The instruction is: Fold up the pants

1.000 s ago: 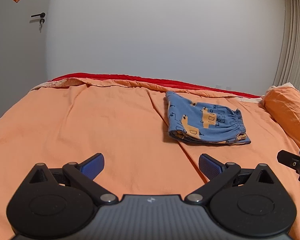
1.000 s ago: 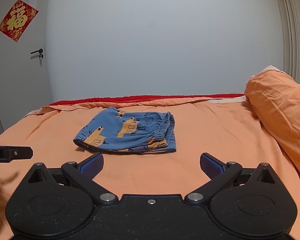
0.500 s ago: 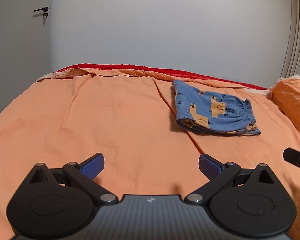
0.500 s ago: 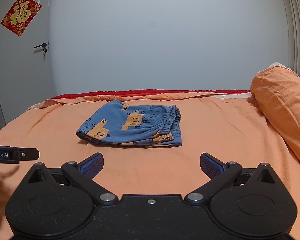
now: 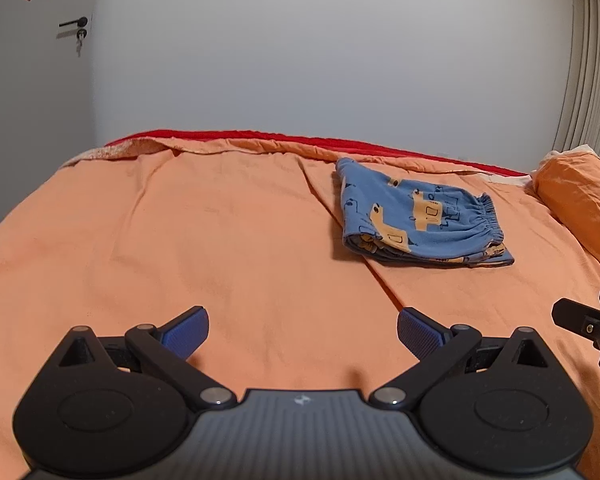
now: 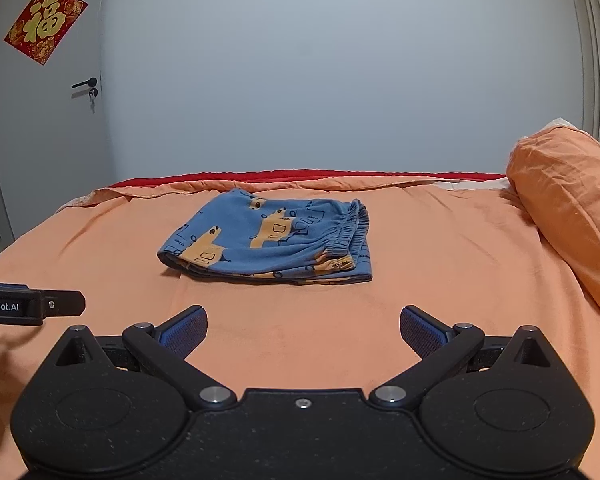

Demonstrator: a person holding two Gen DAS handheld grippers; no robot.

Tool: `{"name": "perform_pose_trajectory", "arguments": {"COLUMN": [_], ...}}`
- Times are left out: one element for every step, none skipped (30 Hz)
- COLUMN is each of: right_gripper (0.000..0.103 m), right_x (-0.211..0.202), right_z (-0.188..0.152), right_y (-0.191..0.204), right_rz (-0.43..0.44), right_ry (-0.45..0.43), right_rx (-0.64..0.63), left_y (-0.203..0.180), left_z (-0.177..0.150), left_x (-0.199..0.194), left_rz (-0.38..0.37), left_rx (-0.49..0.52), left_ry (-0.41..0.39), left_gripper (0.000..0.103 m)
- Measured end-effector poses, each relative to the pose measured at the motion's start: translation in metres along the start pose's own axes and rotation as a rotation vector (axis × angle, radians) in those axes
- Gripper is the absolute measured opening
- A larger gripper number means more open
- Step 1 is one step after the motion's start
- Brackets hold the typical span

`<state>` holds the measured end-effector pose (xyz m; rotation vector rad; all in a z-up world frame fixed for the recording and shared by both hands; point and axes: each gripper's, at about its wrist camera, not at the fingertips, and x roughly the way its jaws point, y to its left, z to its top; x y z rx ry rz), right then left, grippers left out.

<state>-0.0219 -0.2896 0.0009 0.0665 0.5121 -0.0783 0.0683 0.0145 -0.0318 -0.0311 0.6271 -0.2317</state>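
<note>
We hold both claws over the near part of the bed, well apart from the pants. The left claw has its fingers spread wide and grips nothing. The right claw is likewise spread and empty.

The pants lie on the orange bedcover, in the centre of the right wrist frame and in the right-of-centre area of the left wrist frame. They appear already folded into a compact, layered packet. We judge the task to be at or near completion; the step in hand is most likely a final check or a clean withdrawal.

To do this step well:
1. Keep both claws apart from the packet so that no finger catches a layer.
2. Inspect the lower edge of the packet, where several layers show. If a layer protrudes, press it flat rather than lifting it.
3. Avoid dragging the bedcover, since its creases run under the packet.

Orientation: in the right wrist frame the long axis of the packet runs left to right, slightly tilted. The gathered elastic waistband points toward the right of the frame, toward the pillow. The rounded fold edge points toward the lower left. In the left wrist frame the waistband also sits at the right end.
</note>
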Motion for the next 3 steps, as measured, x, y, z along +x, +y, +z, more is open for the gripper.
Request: {"name": "perform_pose_trajectory", "arguments": {"right_gripper": [0.102, 0.102, 0.102], "right_x": [0.0, -0.0002, -0.0004], "right_z": [0.0, -0.0002, -0.0001], "right_y": [0.0006, 0.0007, 0.0009], "right_rz": [0.001, 0.001, 0.002], "right_ry": [-0.001, -0.001, -0.002], "right_rx": [-0.002, -0.004, -0.005], "left_y": [-0.0006, -0.0011, -0.0011], "left_z": [0.0002, 0.0005, 0.0012], "left_x": [-0.0007, -0.001, -0.0005], "left_rz": [0.003, 0.005, 0.006], "left_rx": [0.004, 0.005, 0.005], "left_ry": [-0.004, -0.005, -0.004], "left_gripper": [0.103, 0.103, 0.103]}}
